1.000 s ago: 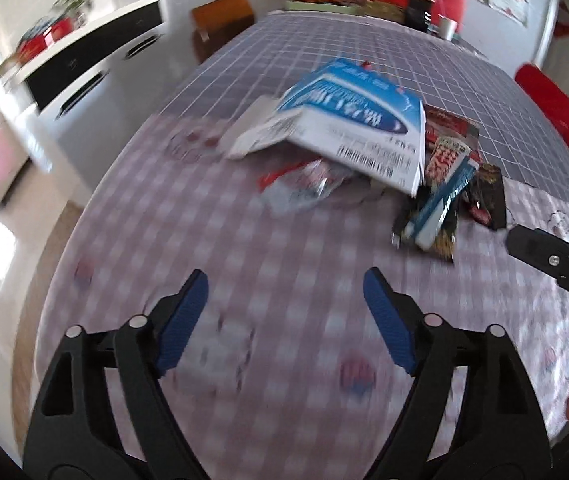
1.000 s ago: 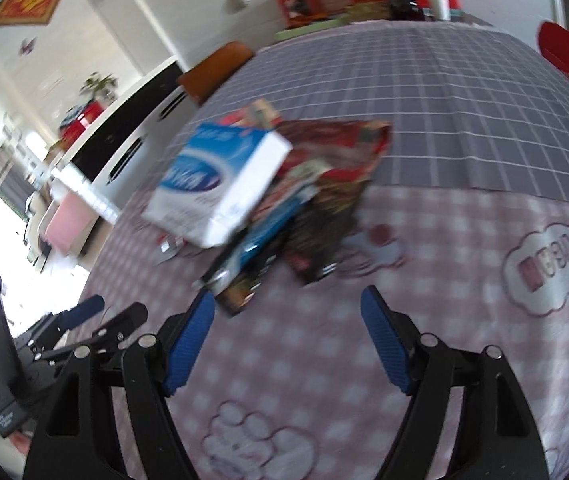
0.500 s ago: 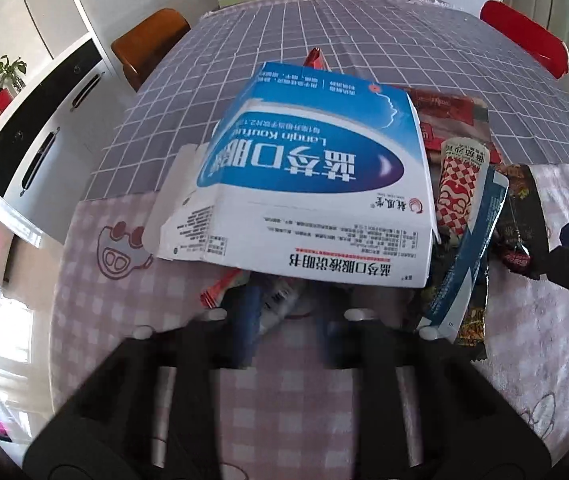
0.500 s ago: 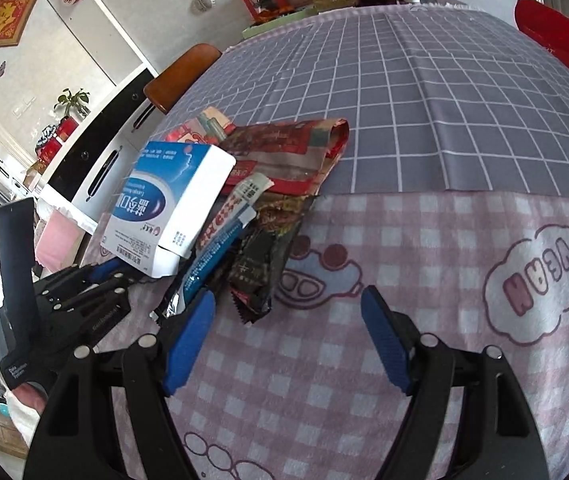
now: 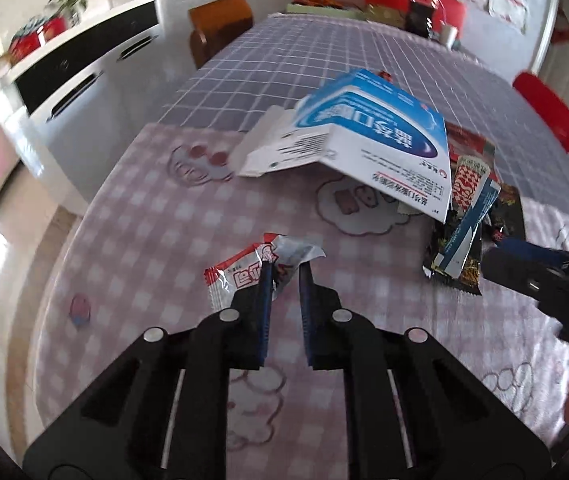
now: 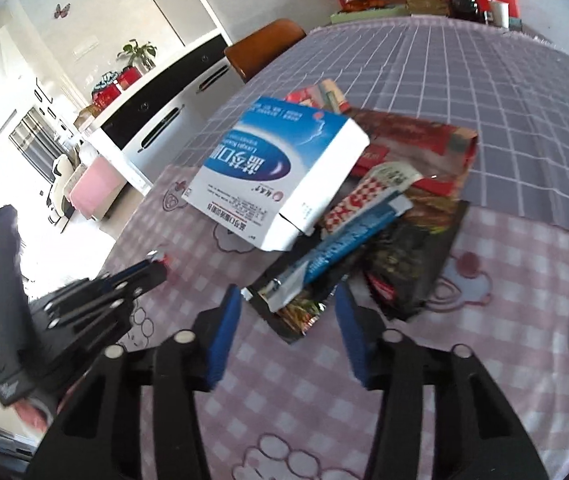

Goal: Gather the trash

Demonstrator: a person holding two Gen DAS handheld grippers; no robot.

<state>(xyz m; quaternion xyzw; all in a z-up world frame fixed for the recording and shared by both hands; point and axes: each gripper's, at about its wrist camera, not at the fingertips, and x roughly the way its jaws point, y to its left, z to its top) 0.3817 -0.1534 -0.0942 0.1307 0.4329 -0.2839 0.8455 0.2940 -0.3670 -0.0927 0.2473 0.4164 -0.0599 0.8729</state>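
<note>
My left gripper (image 5: pixel 284 270) is shut on a crumpled red-and-white wrapper (image 5: pixel 244 276) and holds it above the pink checked tablecloth (image 5: pixel 144 220). Ahead lies the trash pile: an open blue-and-white box (image 5: pixel 368 136), a red-checked wrapper (image 5: pixel 468 176), a blue-and-white wrapper (image 5: pixel 468 228) and dark snack packets (image 5: pixel 504 212). My right gripper (image 6: pixel 288 300) is open, its pads on either side of the near end of the blue wrapper (image 6: pixel 348 240) and a dark packet (image 6: pixel 300 312). The box (image 6: pixel 276 168) sits behind them. The left gripper (image 6: pixel 140 276) shows at the left of the right wrist view.
A grey grid cloth (image 6: pixel 464 80) covers the far table half. A brown chair (image 6: pixel 264 48) and a white-and-black cabinet (image 6: pixel 156 92) stand to the left. A red chair (image 5: pixel 548 116) is at the right. Red boxes and a cup (image 6: pixel 498 10) stand at the far end.
My left gripper shut on the red-and-white wrapper under the box and drew it back out of the pile. My right gripper moved in to the near edge of the pile and narrowed.
</note>
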